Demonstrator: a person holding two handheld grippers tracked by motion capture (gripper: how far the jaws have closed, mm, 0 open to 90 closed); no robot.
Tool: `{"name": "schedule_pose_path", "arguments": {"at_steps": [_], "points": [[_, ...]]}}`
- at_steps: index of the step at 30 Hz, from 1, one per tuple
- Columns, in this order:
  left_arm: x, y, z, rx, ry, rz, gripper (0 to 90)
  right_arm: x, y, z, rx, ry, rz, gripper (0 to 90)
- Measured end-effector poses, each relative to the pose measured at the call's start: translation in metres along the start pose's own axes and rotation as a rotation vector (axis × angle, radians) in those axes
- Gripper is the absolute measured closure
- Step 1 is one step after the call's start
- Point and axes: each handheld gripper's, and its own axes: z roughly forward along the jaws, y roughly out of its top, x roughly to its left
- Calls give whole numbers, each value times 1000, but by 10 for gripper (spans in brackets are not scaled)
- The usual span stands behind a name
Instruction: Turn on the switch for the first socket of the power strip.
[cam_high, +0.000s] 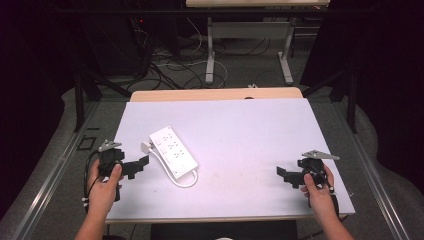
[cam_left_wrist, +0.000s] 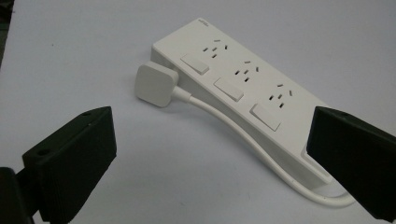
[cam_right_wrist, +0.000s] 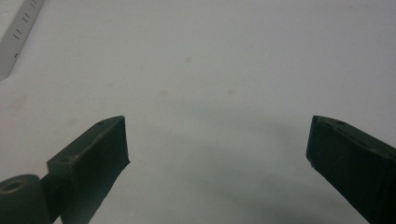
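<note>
Near the desk's (cam_high: 240, 125) left edge, the power strip (cam_high: 173, 148) is lying beside its plug (cam_high: 146, 146), facing the left tongs (cam_high: 141, 165), gaping empty; right tongs (cam_high: 286, 176) are hovering wide, empty.

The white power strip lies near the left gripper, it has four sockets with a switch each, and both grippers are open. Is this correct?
Not quite: the power strip has three sockets, each with its own switch, as the left gripper view shows. The rest holds: it lies near the left gripper, and both that and the right gripper are open.
</note>
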Motion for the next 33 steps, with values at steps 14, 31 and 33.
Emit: {"name": "schedule_pose_path", "arguments": {"at_steps": [14, 31, 33], "points": [[10, -18, 6, -8, -25, -9, 13, 0, 0, 0, 1, -1, -2, 52], [14, -32, 16, 2, -43, -18, 14, -1, 0, 0, -1, -2, -11, 52], [14, -33, 17, 2, -47, -21, 13, -1, 0, 0, -1, -2, -11, 52]]}}
